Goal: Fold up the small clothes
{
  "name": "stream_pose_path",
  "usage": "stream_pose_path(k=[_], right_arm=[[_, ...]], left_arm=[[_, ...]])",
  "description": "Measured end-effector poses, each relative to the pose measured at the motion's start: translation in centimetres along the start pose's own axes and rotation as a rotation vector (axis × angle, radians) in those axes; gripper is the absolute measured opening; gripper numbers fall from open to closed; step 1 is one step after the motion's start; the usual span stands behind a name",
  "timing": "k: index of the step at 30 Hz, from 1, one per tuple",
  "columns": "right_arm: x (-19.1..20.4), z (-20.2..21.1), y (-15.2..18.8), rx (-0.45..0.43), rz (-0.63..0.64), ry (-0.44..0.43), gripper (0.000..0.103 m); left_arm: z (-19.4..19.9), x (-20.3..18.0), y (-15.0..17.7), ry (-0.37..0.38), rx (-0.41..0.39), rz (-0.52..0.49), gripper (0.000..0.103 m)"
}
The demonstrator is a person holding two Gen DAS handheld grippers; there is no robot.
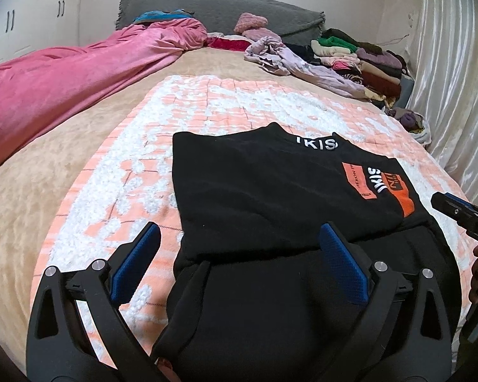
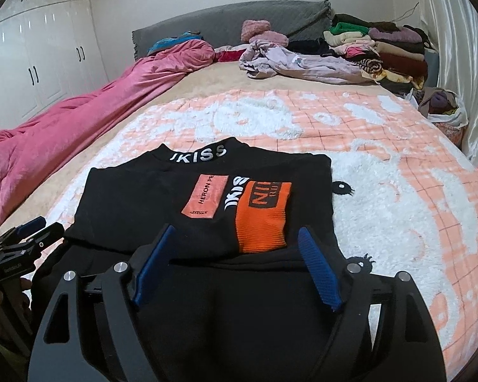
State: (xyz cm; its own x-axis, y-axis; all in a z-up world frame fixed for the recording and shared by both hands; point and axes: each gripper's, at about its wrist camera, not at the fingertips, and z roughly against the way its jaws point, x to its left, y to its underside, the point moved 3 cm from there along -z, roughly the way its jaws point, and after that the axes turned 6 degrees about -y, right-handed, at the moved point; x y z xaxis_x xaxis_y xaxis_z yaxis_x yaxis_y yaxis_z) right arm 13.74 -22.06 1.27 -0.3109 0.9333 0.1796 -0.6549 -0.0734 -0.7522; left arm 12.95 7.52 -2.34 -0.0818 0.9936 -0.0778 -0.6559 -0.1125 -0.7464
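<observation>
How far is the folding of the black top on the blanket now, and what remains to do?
Done: the black top lies folded on the peach blanket, its upper part laid over the lower. In hand: nothing; the left gripper and the right gripper stand open above it, pads off the cloth. Left: perhaps one more fold, and the crumpled lilac garment near the folded stack waits unfolded.

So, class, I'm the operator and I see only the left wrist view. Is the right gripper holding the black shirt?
Observer: No. The right gripper is open, its fingers apart and clamping nothing on the shirt.
Operator: What does the collar print read?
Observer: It ends in KISS. The first letter is unclear.
Operator: Anything on the blanket right of the shirt?
Observer: Black cartoon eyes.
</observation>
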Motion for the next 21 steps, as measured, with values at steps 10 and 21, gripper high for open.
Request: stream_pose_path(k=[10,21], right_arm=[[-0.3,2.3,0.3,-0.026,0.009,0.006,0.078],[-0.8,5.0,0.8,-0.047,0.022,0.016,0.079]], left_arm=[[2.4,-0.3,0.0,-0.014,-0.023,-0.016,0.093],[4.4,-0.7,0.9,-0.028,-0.029,-0.046,0.093]])
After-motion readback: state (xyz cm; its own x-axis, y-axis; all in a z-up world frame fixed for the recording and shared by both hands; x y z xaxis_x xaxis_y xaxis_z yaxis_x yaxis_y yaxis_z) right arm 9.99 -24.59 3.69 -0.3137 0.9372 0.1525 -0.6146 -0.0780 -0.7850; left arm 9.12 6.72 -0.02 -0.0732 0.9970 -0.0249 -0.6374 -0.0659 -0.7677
